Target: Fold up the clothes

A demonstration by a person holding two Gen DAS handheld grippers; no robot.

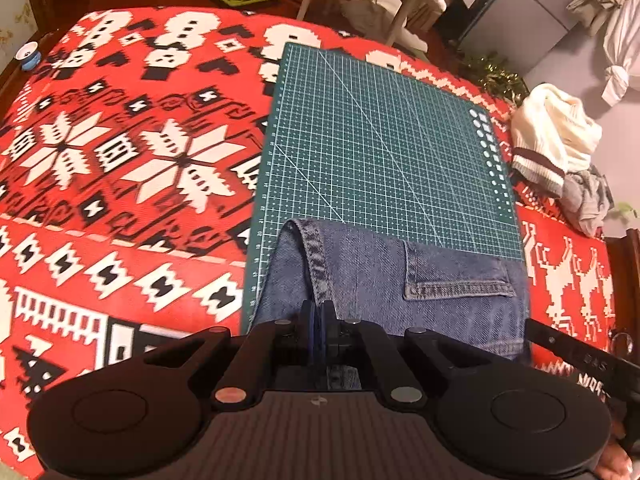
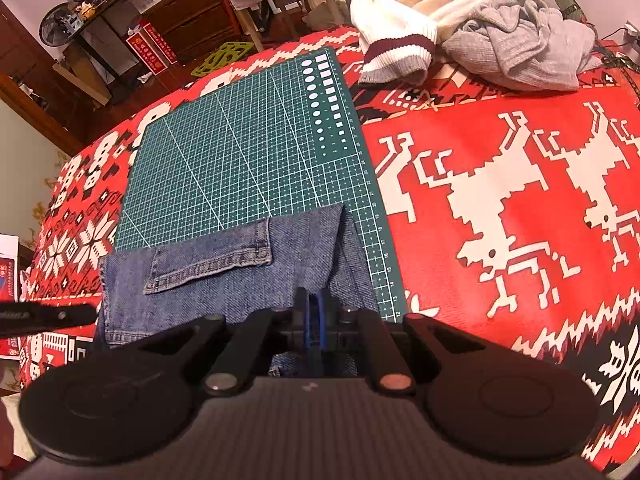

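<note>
My left gripper (image 1: 319,312) is matte black plastic, with two round discs at its base, angled link arms and a ribbed grey body between them. Silver and copper-coloured round pins cap the pivots. Its fingers (image 1: 329,312) are black with blue pads. My right gripper (image 2: 314,300) looks the same, with blue-lined fingers (image 2: 301,300).

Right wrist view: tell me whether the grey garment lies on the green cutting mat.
No. The grey garment lies crumpled on the red patterned tablecloth beside the white sweater, well off the green cutting mat.
</note>
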